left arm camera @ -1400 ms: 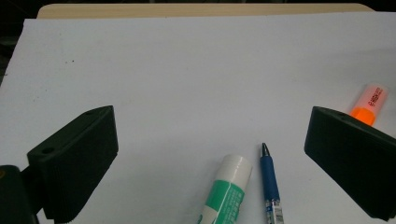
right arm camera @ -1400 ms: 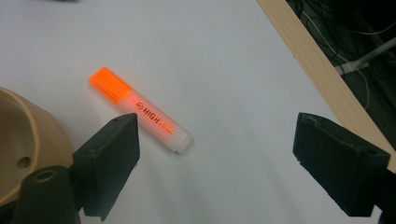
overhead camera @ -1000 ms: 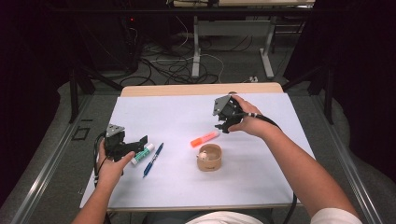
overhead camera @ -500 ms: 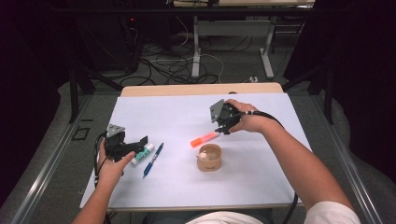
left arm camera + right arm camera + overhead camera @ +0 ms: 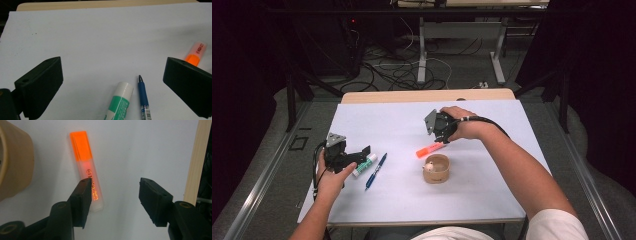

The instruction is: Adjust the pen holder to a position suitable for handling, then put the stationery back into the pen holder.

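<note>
An orange highlighter (image 5: 430, 149) (image 5: 86, 167) lies on the white sheet near the middle of the table. My right gripper (image 5: 441, 137) (image 5: 115, 182) hovers just above its far end. The jaws stand partly apart and have just been closing, with only bare sheet between them. The highlighter lies under and beside the left jaw in the right gripper view. My left gripper (image 5: 362, 152) (image 5: 112, 67) rests at the left with its jaws wide open. A green and white glue stick (image 5: 364, 165) (image 5: 120, 102) and a blue pen (image 5: 375, 170) (image 5: 143, 96) lie between those jaws, untouched.
A tan tape roll (image 5: 436, 168) (image 5: 15, 165) stands just in front of the highlighter. The white sheet (image 5: 492, 190) covers most of the wooden table, whose far edge (image 5: 427, 95) (image 5: 193, 162) shows beyond it. Dark floor with cables lies behind.
My right gripper has moved left and down toward the orange highlighter, and its jaws have narrowed. The left hand and the things on the table have stayed put.
</note>
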